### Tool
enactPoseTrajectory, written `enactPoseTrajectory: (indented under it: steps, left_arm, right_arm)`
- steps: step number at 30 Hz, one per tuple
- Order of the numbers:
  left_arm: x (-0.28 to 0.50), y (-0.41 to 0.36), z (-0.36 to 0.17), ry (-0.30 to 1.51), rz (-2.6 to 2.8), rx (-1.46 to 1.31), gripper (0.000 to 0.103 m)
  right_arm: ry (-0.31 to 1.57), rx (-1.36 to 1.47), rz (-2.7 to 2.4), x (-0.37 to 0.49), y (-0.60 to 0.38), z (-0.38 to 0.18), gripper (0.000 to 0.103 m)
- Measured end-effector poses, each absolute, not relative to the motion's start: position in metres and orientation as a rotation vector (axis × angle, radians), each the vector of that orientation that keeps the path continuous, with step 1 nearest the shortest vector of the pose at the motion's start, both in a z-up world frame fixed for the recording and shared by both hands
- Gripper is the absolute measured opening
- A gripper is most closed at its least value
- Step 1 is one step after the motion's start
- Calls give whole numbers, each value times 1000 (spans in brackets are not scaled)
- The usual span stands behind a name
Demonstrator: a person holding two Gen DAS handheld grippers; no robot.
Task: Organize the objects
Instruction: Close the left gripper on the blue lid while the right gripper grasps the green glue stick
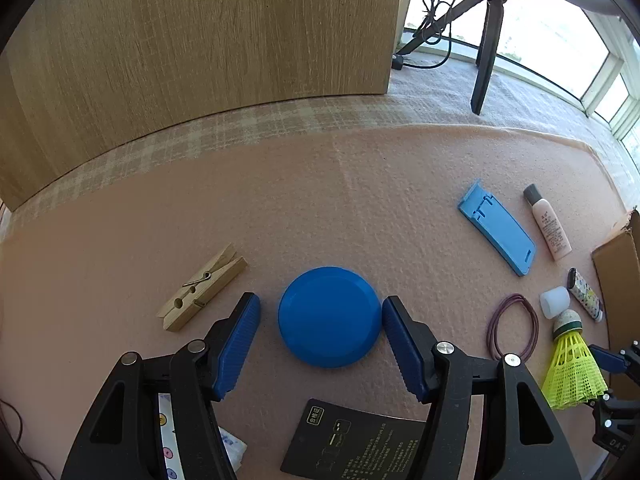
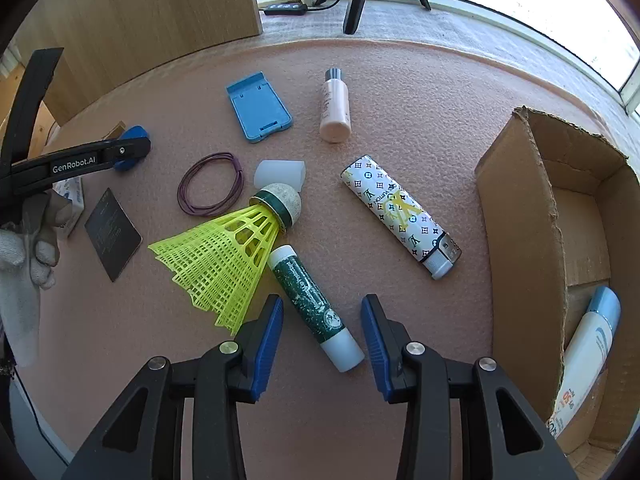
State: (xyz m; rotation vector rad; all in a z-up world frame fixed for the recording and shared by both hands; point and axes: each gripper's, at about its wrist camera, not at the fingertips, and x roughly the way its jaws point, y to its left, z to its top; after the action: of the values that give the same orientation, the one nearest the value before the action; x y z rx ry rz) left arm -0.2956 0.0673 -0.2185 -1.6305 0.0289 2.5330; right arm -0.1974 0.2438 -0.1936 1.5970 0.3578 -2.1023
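On the pink mat, left gripper (image 1: 321,316) jaws wide straddle the blue lid (image 1: 329,316) for grasping; right gripper (image 2: 322,316) jaws wide flank the green tube (image 2: 312,304).

A tall wooden panel (image 1: 200,60) with pale oak grain stands upright at the back. Along its foot runs a strip of checked cloth (image 1: 240,128), and in front of that spreads a pink foam mat (image 1: 320,200). To the right of the panel lies grey carpet (image 1: 460,92), where a black tripod (image 1: 486,52) stands with its legs spread. A looped black cable (image 1: 432,12) hangs between panel and tripod. In the right wrist view a black power strip (image 2: 286,9) lies just beside the panel's far edge. Behind the tripod, bright windows (image 1: 540,32) curve away from the panel.
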Motion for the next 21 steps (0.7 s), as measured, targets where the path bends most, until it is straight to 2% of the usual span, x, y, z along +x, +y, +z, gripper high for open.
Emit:
enactPoseTrajectory:
  steps: [2, 6, 10, 21]
  left_arm:
    - [-293, 72, -217, 46, 2527, -1611, 64]
    - [-289, 85, -214, 106, 2516, -1572, 54]
    - [-282, 99, -211, 119, 2487, -1548, 54]
    - [-234, 137, -200, 133, 2376, -1499, 54]
  right_arm:
    - [355, 1598, -2113, -198, 244, -193, 36]
    - [341, 1605, -2134, -199, 247, -193, 24]
    - [320, 1613, -2135, -198, 252, -193, 16]
    - [252, 1617, -2122, -191, 261, -192, 14]
